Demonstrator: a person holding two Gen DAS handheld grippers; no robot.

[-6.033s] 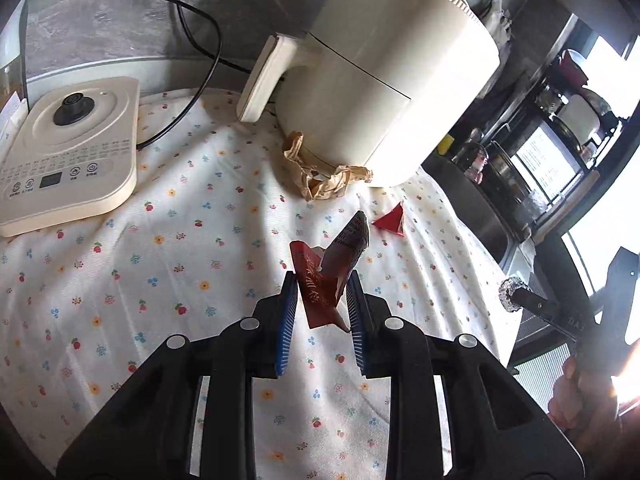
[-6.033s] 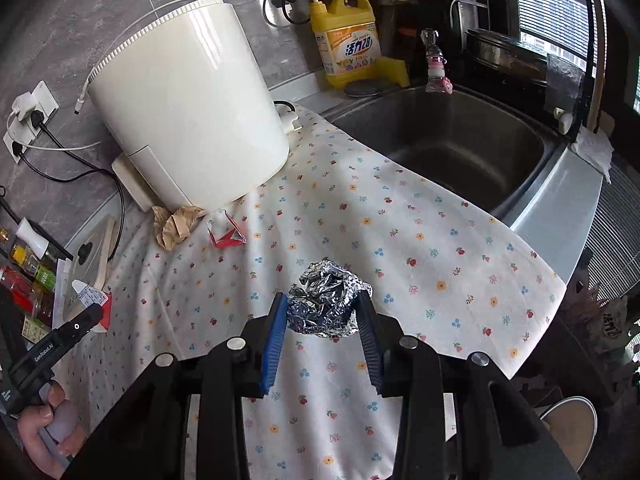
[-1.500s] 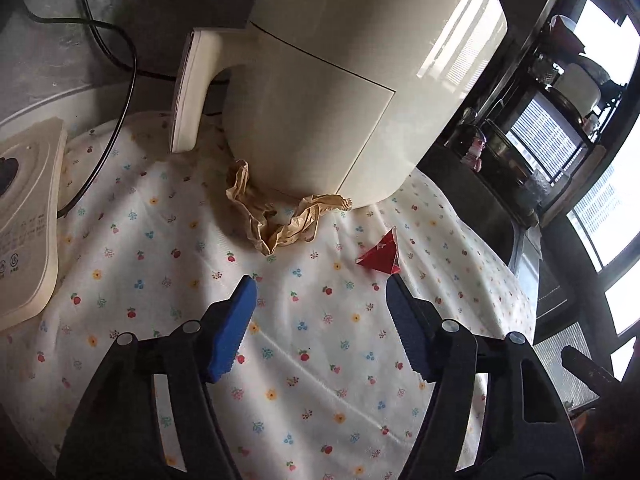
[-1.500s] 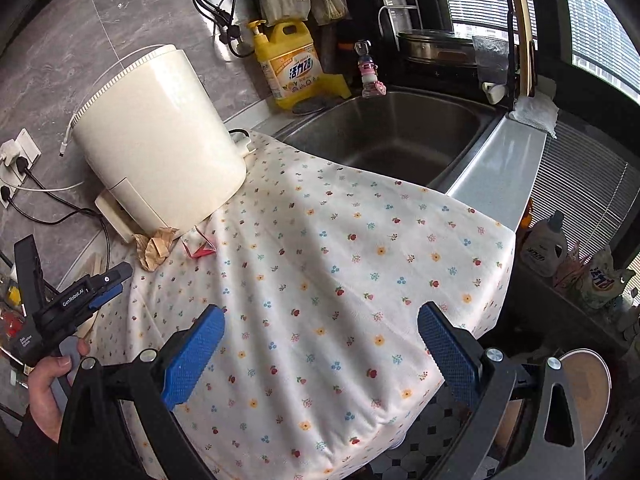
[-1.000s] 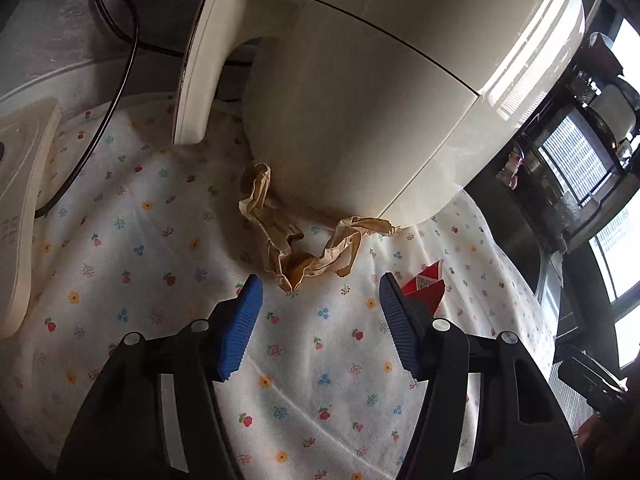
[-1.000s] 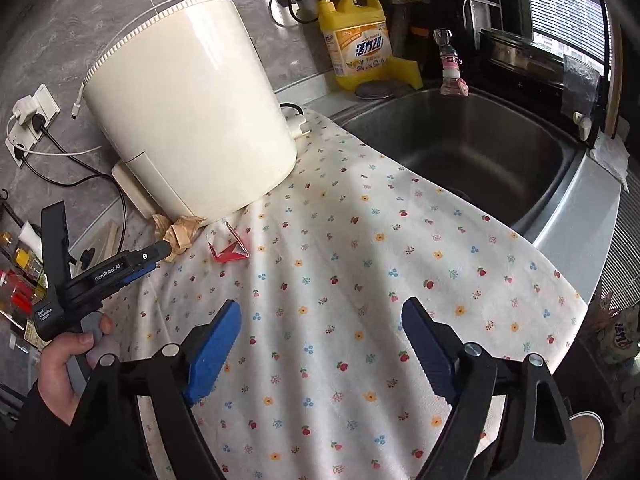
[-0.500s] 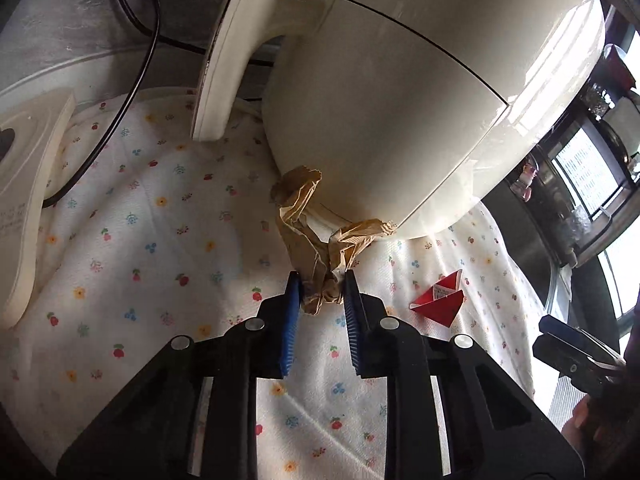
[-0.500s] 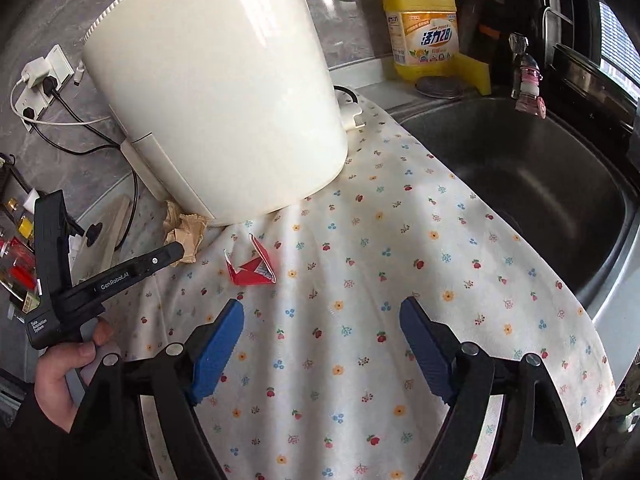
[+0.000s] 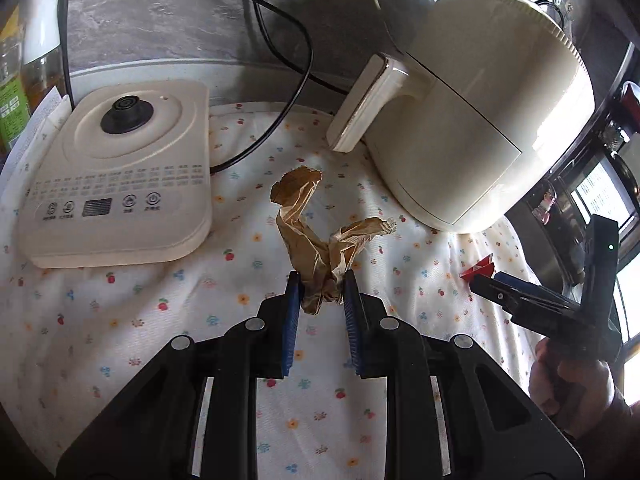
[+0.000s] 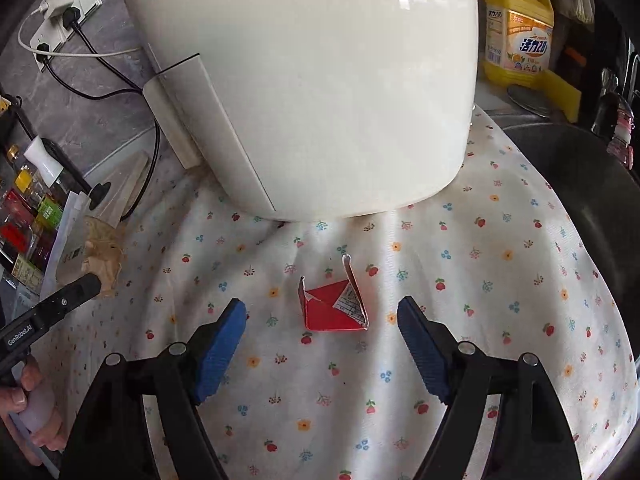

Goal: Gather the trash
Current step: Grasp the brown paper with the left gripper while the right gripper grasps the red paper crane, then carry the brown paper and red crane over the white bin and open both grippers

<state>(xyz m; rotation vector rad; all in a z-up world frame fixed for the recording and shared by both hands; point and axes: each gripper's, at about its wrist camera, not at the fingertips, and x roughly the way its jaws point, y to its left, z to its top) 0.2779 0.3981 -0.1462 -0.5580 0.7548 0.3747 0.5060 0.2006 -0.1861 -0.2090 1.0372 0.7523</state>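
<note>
Left gripper (image 9: pixel 319 292): blue pads pinched nearly together on a crumpled brown paper scrap (image 9: pixel 316 240). The lower wad of the paper sits between the pads; two twisted ends stick up and out above them. Whether the paper has left the cloth cannot be told from this view. In the right wrist view the same scrap (image 10: pixel 103 254) shows at the tip of the left gripper (image 10: pixel 90 280), near the left edge of the cloth.

Right gripper (image 10: pixel 322 332): jaws wide but closing. A red folded paper piece (image 10: pixel 332 308), with a small printed white label on one flap, lies on the cloth between the two blue pads; neither pad touches it. Nothing held. In the left wrist view the right gripper's tip (image 9: pixel 486 280) sits just beside the red piece (image 9: pixel 478 270), with a hand (image 9: pixel 568 380) on the handle behind it.

Surroundings: floral tablecloth (image 10: pixel 460 280) over the counter. Large cream air fryer (image 10: pixel 320 80) stands on it just beyond the red piece; its drawer handle (image 9: pixel 366 102) projects toward a cream kettle base (image 9: pixel 116 176) with a button panel, at the far left. Black power cord (image 9: pixel 288 80) runs along the grey wall. Yellow detergent bottle (image 10: pixel 520 40) behind the fryer, dark sink basin (image 10: pixel 580 184) at the cloth's right edge.
</note>
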